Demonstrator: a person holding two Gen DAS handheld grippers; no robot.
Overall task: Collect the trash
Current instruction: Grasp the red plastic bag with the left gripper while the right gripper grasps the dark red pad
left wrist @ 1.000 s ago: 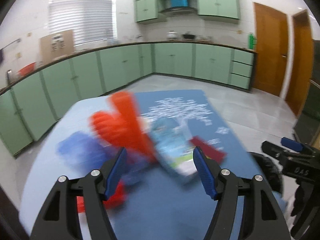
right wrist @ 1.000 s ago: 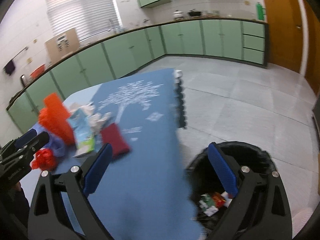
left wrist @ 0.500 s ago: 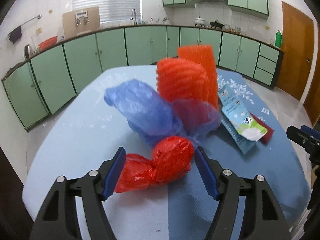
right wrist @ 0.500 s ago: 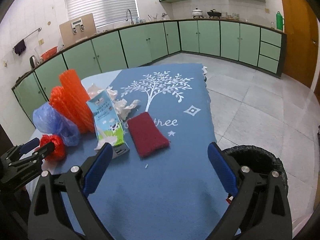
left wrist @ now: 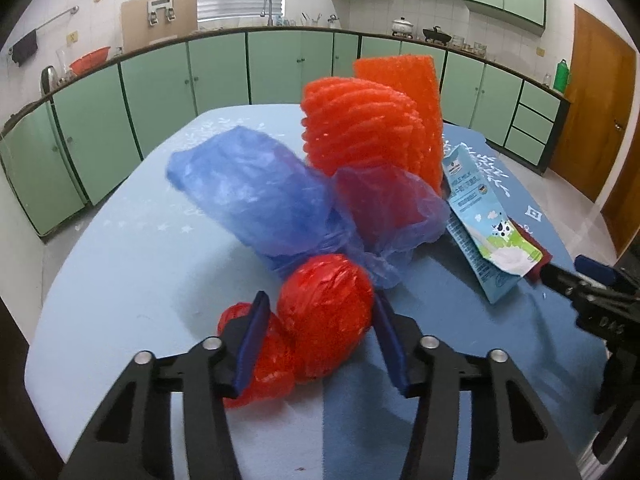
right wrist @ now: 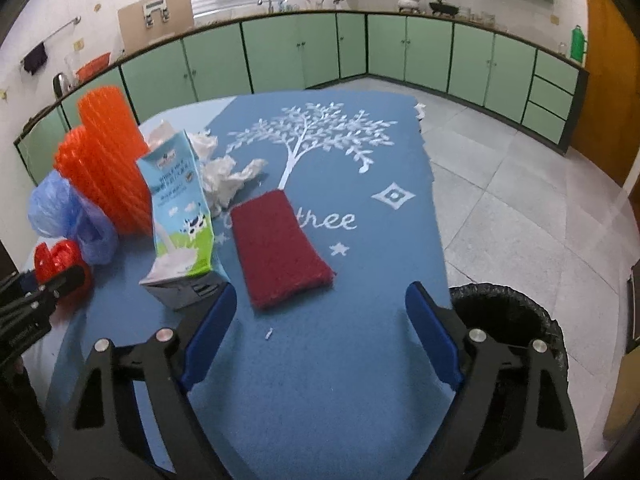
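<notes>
My left gripper [left wrist: 320, 320] is closing on a crumpled red plastic bag [left wrist: 324, 316] that lies on the table, with both pads touching the bag's round lobe. Just behind it lie a blue plastic bag [left wrist: 256, 196] and an upright orange foam net [left wrist: 368, 120]. A milk carton [right wrist: 176, 216] leans next to a maroon cloth [right wrist: 276, 244], and crumpled tissue [right wrist: 228, 176] lies behind them. My right gripper [right wrist: 320, 292] hangs over the blue mat [right wrist: 340, 380] at the cloth's near edge. Its jaws are closing with nothing between them, and its left pad is beside the carton's base.
A black-lined trash bin [right wrist: 508, 312] stands on the floor at the table's right edge. The table carries a light blue cloth [left wrist: 120, 260]. Green kitchen cabinets run along the far walls. The left gripper [right wrist: 48, 292] shows at the left of the right wrist view.
The left jaws have narrowed onto the red bag, and the gripper has dropped a little closer. The right gripper has moved forward and down toward the maroon cloth, and its jaws have narrowed slightly.
</notes>
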